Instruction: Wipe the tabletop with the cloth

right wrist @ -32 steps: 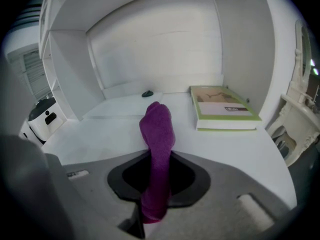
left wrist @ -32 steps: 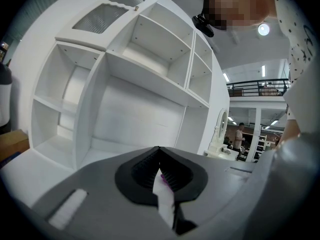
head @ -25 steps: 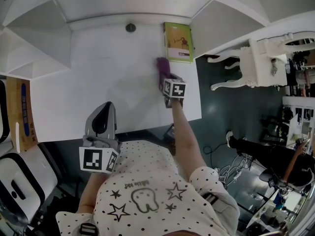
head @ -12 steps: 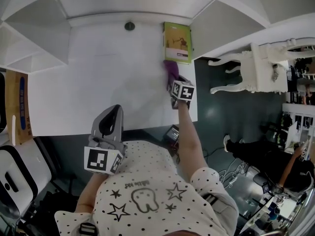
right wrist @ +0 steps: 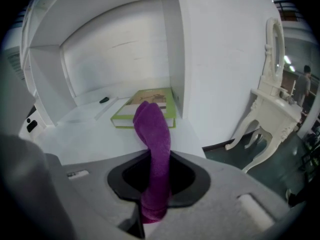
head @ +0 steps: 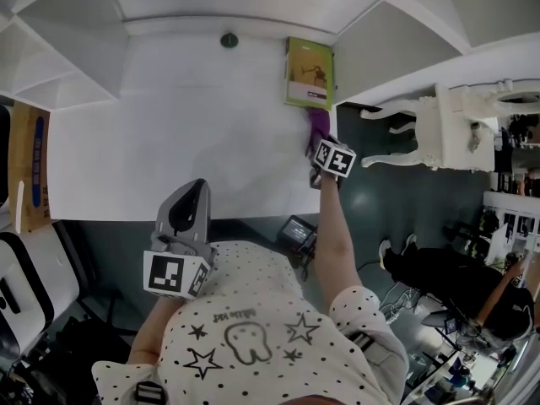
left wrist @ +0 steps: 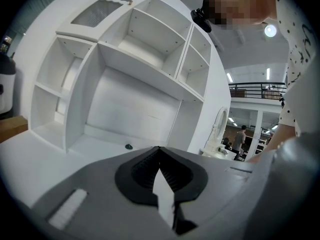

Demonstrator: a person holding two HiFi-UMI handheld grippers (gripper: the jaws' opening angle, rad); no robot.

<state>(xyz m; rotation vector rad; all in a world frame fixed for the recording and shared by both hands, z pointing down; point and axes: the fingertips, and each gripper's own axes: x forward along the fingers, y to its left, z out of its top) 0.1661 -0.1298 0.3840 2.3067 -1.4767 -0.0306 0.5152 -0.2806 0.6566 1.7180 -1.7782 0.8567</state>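
Cloth (right wrist: 152, 129) pinched in right gripper (right wrist: 156, 184) fingers, left gripper (left wrist: 161, 176) fingers pressed together, empty

On the tabletop (head: 169, 133), cloth (head: 318, 126) at the right edge, just before the book (head: 309, 72)

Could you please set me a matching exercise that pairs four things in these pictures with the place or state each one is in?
Column one:
1. cloth
2. book
3. left gripper
4. dark round cap

Column two:
A. shut on nothing, at the desk's front edge
B. lying flat in the back right corner of the tabletop
C. pinched between the jaws of the right gripper
D. at the tabletop's back edge, left of the book

Pairs: 1-C, 2-B, 3-A, 4-D
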